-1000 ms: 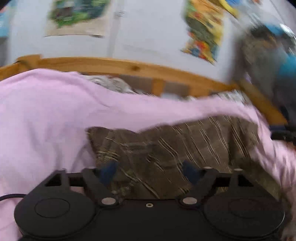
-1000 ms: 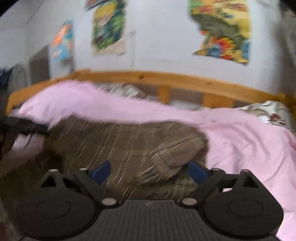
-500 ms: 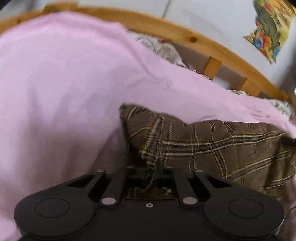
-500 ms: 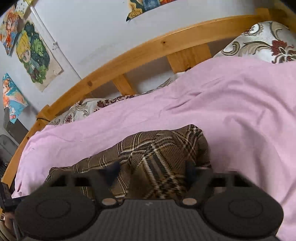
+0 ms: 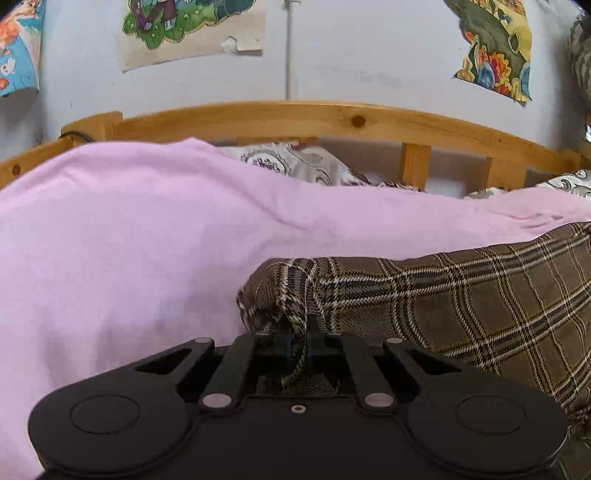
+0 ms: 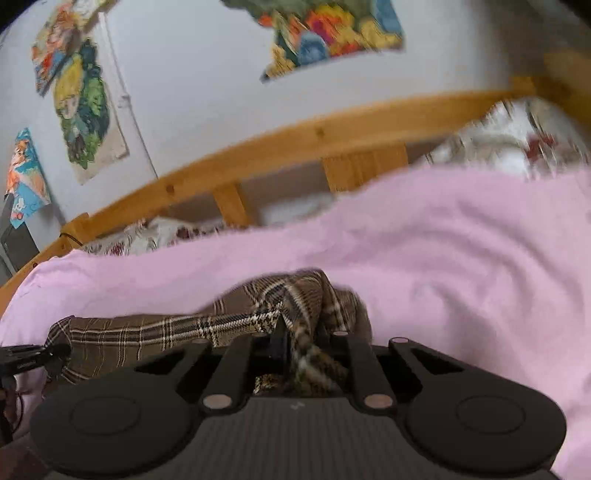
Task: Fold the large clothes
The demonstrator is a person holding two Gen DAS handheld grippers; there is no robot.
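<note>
Nearest the lenses, the left gripper has its jaws drawn together on a bunched corner of the brown plaid garment. The right gripper is likewise closed on a gathered fold at the opposite end; that view is motion-blurred, so finer detail cannot be confirmed.

Progress, as judged: early. Both ends are secured, but no completed fold is evident; spreading, folding and smoothing appear outstanding.

Condition: a heavy woven check in brown, cream and black, stretched between the two holds, creased at the pinch points. Garment type cannot be determined.

Location: on the pink bed cover. Beyond lie patterned pillows, the wooden bed rail and wall posters.
</note>
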